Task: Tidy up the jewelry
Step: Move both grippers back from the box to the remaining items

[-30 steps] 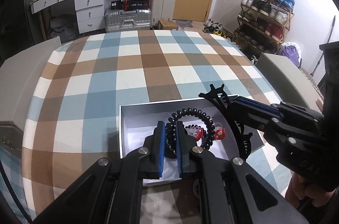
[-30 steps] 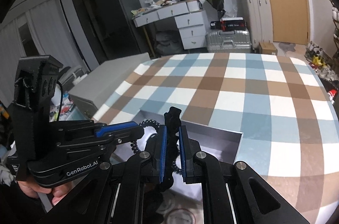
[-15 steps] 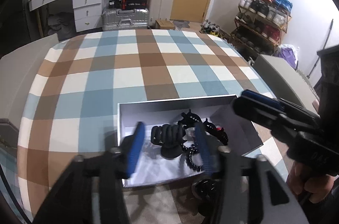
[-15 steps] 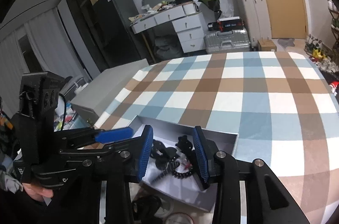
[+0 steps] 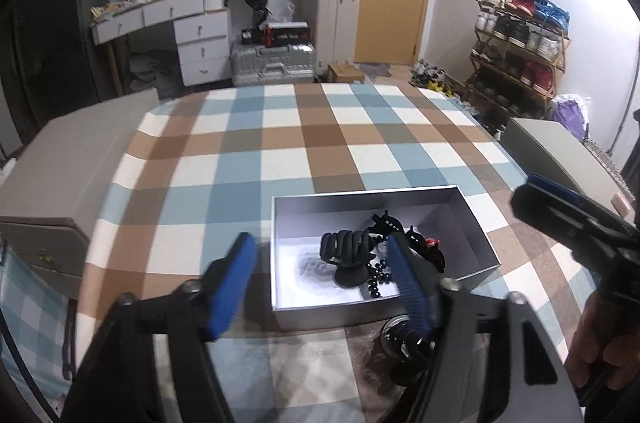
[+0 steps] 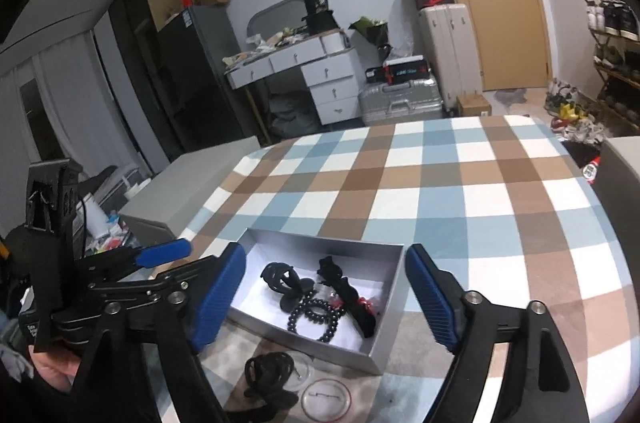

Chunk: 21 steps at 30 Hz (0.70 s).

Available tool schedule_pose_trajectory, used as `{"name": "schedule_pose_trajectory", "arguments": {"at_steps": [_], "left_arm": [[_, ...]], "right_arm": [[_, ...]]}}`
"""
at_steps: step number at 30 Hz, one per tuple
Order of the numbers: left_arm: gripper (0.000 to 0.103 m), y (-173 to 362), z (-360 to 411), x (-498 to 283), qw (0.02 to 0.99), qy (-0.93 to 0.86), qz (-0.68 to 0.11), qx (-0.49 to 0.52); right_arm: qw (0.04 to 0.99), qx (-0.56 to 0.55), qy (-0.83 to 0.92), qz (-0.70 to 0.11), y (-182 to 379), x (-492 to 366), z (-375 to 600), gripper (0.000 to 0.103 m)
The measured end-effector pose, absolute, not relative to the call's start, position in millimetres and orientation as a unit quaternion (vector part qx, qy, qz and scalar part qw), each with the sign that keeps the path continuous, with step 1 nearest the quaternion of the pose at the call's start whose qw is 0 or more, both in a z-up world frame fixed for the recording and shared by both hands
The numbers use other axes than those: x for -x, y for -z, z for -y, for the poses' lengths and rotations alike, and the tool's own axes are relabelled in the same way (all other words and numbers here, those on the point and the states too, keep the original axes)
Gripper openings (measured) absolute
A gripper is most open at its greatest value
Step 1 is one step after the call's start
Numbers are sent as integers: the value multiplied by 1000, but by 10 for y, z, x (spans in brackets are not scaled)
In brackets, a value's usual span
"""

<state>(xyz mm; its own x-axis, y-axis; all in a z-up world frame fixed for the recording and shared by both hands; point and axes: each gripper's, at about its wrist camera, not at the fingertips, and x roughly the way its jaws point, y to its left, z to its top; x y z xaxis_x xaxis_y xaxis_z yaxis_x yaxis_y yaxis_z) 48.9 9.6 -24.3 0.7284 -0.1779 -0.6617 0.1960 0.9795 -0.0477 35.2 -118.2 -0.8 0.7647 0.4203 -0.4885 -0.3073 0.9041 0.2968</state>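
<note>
Jewelry lies in the grey box (image 6: 386, 311) on the checked tabletop (image 6: 460, 191): black hair claws (image 6: 286, 283), then a black bead bracelet (image 6: 316, 319). Both grippers angle down over the box, left gripper (image 5: 320, 275) and right gripper (image 6: 326, 297), jaws just opened, apart, nothing between them.

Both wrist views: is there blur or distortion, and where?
Left wrist view: strong fisheye bending with dark corners; the left claw looks smeared, while the grey box is fairly sharp. Right wrist view: the same bending curves the door; the right claw is sharper.
</note>
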Motion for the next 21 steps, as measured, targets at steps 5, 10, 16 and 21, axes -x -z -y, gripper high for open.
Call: {"name": "schedule_pose_trajectory", "arguments": {"at_steps": [5, 10, 16, 21], "left_arm": [[82, 196, -86, -376, 940, 74, -333, -26], [85, 179, -50, -270, 945, 47, -321, -44], [90, 217, -58, -140, 944, 50, -324, -35], [102, 288, -41, -4, 947, 42, -316, -34]], "right_arm": [[943, -100, -177, -263, -53, -207, 1226, 100], [945, -97, -173, -262, -54, -93, 1229, 103], [947, -86, -165, -262, 14, 109, 1224, 103], [945, -69, -153, -280, 169, 249, 1226, 103]]}}
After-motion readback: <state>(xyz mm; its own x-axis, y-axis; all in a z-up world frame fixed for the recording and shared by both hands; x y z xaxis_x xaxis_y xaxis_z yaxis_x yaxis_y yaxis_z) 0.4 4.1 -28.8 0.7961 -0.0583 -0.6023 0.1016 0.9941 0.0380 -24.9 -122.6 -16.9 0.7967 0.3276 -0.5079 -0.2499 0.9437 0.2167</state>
